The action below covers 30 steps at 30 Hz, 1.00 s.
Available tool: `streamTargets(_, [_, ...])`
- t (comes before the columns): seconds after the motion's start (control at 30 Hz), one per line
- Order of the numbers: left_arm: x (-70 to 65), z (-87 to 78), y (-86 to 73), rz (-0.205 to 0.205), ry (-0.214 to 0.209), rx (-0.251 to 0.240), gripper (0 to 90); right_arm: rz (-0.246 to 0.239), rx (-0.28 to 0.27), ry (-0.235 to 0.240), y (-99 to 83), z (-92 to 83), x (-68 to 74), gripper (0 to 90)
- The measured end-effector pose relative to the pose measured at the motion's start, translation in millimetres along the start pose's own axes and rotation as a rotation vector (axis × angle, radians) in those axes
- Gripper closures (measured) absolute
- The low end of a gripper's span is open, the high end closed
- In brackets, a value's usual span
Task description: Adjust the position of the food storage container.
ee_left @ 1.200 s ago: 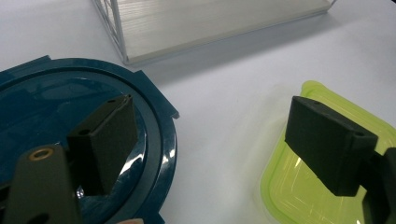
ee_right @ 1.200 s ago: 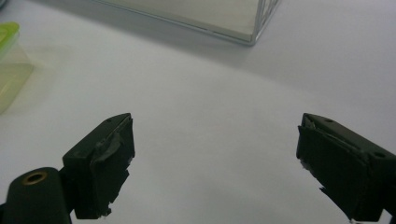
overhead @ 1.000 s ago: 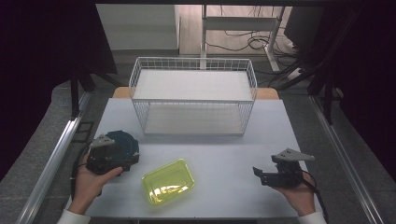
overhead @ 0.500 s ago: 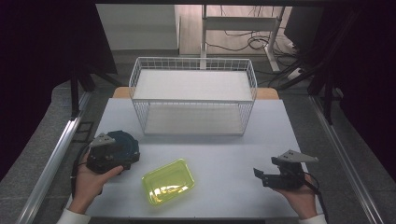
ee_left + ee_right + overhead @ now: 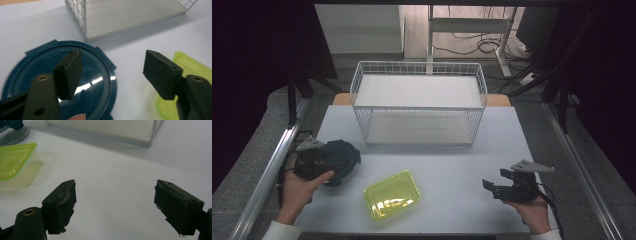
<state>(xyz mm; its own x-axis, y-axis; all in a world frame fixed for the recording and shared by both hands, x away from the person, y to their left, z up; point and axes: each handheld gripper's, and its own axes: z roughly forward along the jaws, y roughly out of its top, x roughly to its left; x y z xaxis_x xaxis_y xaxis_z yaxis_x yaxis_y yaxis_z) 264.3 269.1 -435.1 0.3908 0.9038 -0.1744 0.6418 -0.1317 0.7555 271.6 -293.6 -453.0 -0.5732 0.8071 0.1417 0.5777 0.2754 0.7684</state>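
A round dark-blue lid (image 5: 50, 75) tops a clear container (image 5: 343, 159) at the table's left. My left gripper (image 5: 329, 161) hovers right over it. In the left gripper view its jaws (image 5: 115, 70) have just been closing and still stand apart: one is above the lid, the other is past its rim, and neither pad presses on anything. A yellow-green lidded box (image 5: 392, 195) lies at the front centre, also seen as a green box (image 5: 15, 162). My right gripper (image 5: 490, 187) rests at the front right, open (image 5: 115, 202) over bare table.
A white wire basket (image 5: 419, 102) with a white board inside stands at the back middle of the white table (image 5: 452, 160). Metal rails run along both sides of the table. Cables and a desk frame lie on the floor beyond.
The left hand has shifted slightly at the blue container. The right gripper, the green box and the basket have stayed put.
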Motion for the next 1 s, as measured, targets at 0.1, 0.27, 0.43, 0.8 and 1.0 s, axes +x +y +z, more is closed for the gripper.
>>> streamTargets(0.1, [10.6,-3.1,0.0,-0.014,0.015,0.009,36.4,-0.009,0.008,-0.008,-0.8,0.9,0.6,18.0])
streamTargets(0.27, [30.1,-0.1,-5.9,-0.05,0.045,0.054,42.3,-0.018,0.015,-0.019,-1.4,2.1,-0.1,18.3])
streamTargets(0.43, [47.1,-1.8,-8.5,-0.077,0.072,0.067,51.5,-0.031,0.032,-0.03,-2.6,4.7,0.8,18.3])
streamTargets(0.8, [93.3,-15.9,-22.9,-0.179,0.14,0.102,84.9,-0.039,0.043,-0.039,-3.3,6.3,1.1,18.3])
streamTargets(1.0, [111.3,-12.2,-36.7,-0.209,0.189,0.149,88.8,-0.037,0.052,-0.04,-3.7,7.6,1.8,18.3])
